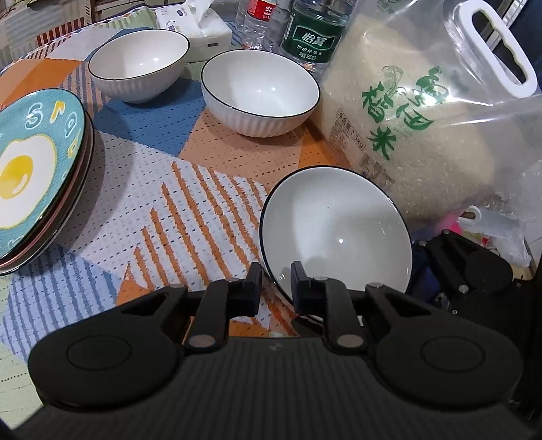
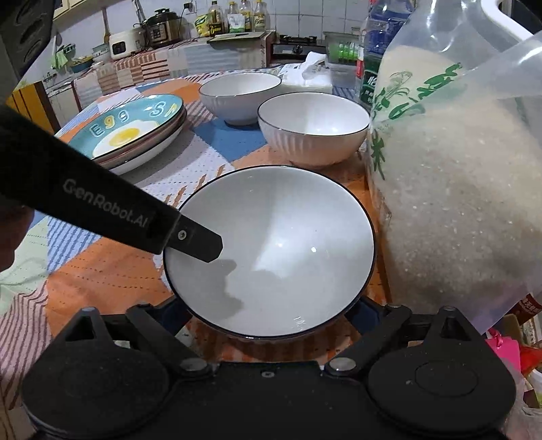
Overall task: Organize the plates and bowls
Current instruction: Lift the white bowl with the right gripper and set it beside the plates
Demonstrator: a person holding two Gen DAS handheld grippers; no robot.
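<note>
A white bowl with a dark rim (image 1: 335, 230) (image 2: 271, 250) is tilted at the near right of the table. My left gripper (image 1: 276, 287) is shut on its rim, one finger inside and one outside; its finger (image 2: 193, 242) shows in the right wrist view reaching over the rim. My right gripper (image 2: 267, 325) sits wide open under and around the bowl's near side, its fingertips hidden by the bowl. Two more white bowls (image 1: 260, 91) (image 1: 139, 64) stand further back. A stack of plates topped by a blue egg plate (image 1: 37, 169) (image 2: 132, 132) lies at the left.
A large bag of rice (image 1: 423, 128) (image 2: 457, 186) stands right beside the held bowl. Water bottles (image 1: 311, 34) and a tissue box (image 1: 200, 27) are at the back. The table has a patterned mat (image 1: 169, 203). Clutter lies off the table's right edge (image 1: 491, 237).
</note>
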